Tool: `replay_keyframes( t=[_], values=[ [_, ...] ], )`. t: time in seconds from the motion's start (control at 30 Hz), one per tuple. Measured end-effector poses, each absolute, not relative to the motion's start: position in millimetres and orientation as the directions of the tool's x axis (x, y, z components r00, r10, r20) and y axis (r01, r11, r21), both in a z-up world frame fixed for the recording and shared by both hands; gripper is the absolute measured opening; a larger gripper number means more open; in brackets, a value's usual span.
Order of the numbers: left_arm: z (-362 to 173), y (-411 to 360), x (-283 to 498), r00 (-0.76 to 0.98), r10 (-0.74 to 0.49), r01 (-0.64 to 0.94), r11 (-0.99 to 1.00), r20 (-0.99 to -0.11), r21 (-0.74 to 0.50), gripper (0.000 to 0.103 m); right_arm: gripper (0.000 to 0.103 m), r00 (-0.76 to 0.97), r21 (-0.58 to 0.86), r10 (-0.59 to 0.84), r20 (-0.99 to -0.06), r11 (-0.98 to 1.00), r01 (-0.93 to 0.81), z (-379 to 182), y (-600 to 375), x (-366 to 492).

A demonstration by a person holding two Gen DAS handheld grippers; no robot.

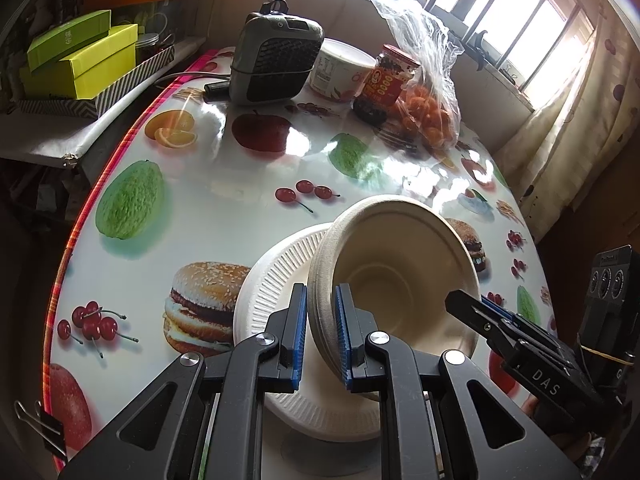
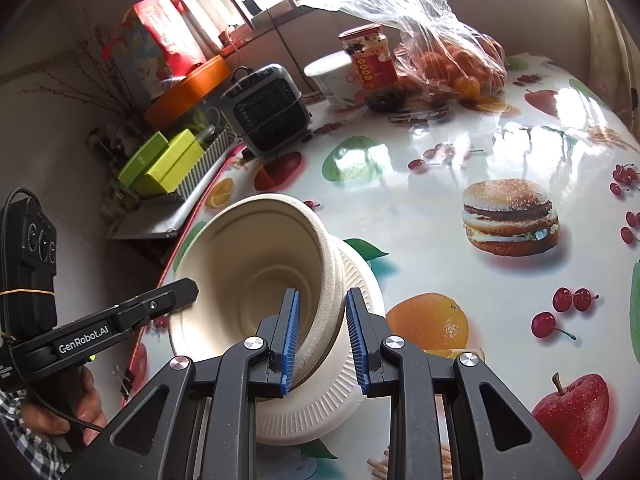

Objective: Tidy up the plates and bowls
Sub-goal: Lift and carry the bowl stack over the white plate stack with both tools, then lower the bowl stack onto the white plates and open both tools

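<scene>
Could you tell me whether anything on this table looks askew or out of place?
Yes: the beige bowls are tipped steeply over the white ribbed plates, not nested flat. The left gripper and the right gripper each pinch opposite sides of the rim.

One stack of beige paper-pulp bowls [image 1: 400, 264], exact number unclear; one white ribbed paper plate [image 1: 280, 276]; one red-labelled glass jar [image 1: 386, 80]; one white tub [image 1: 340, 70]; two lime-green boxes [image 1: 80, 56]; one grey portable heater [image 1: 276, 64].
</scene>
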State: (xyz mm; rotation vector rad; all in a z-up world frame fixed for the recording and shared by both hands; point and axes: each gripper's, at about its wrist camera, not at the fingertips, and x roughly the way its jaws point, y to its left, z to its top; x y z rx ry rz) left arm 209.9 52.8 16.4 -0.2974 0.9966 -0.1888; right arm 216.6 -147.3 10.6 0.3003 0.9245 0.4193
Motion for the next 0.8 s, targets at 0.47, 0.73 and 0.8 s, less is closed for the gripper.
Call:
replay_keyframes(
  t=[0.47, 0.73, 0.8],
  values=[
    [12.2, 54.2, 211.5, 0.526, -0.291, 0.018, 0.943, -0.799, -0.332, 0.015, 0.023, 0.529, 0.423, 0.468, -0.707, 0.881, -0.214, 7.7, -146.3, 217.3],
    [11.0, 55.6, 211.5, 0.526, -0.297, 0.014, 0.94, -0.797, -0.34, 0.015, 0.025, 0.53, 0.428, 0.473, -0.704, 0.878, -0.214, 8.0, -146.5, 216.9],
    [10.5, 55.5, 211.4, 0.528, -0.294, 0.012, 0.94, -0.797, -0.34, 0.015, 0.025, 0.528, 0.431, 0.474, -0.704, 0.877, -0.213, 8.4, -146.8, 216.8]
  ],
)
